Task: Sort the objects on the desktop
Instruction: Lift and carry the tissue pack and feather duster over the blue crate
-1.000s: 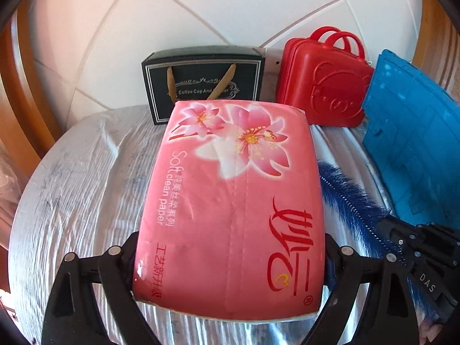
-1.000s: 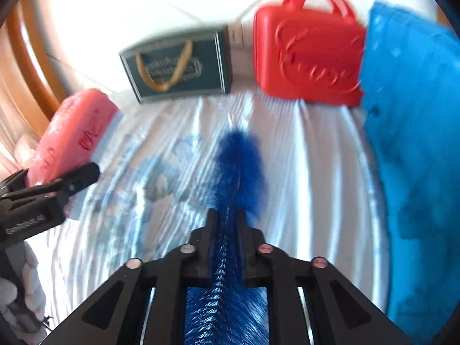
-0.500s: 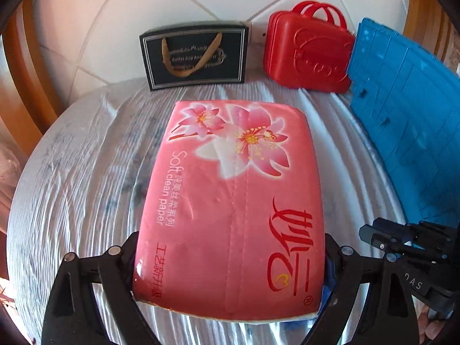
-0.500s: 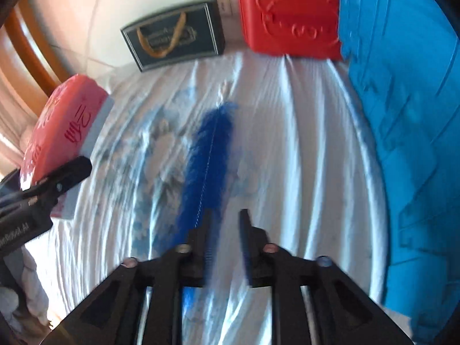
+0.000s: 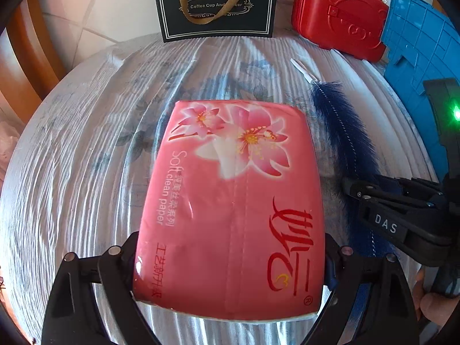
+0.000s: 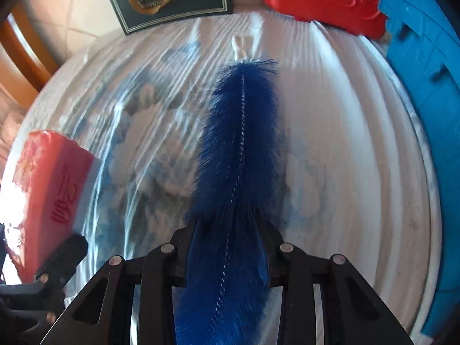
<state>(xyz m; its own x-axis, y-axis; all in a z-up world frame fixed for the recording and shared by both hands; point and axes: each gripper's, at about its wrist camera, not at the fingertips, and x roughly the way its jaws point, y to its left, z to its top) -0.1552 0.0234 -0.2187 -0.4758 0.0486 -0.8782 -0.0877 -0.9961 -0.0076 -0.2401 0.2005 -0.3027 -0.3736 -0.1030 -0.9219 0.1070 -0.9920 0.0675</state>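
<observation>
My left gripper is shut on a pink tissue pack with a flower print and holds it over the round table. The pack also shows in the right wrist view at the left. My right gripper has its fingers either side of a fluffy blue brush with a white tip, which lies lengthwise on the table. The brush and the right gripper show to the right of the pack in the left wrist view.
A black gift bag and a red toy suitcase stand at the table's far edge against a tiled wall. A blue plastic crate stands at the right edge. A wooden chair back is at the left.
The right gripper let the brush go, opened, and now has its fingers wider around it. Both grippers have moved closer to the table. The left gripper still holds the tissue pack.
</observation>
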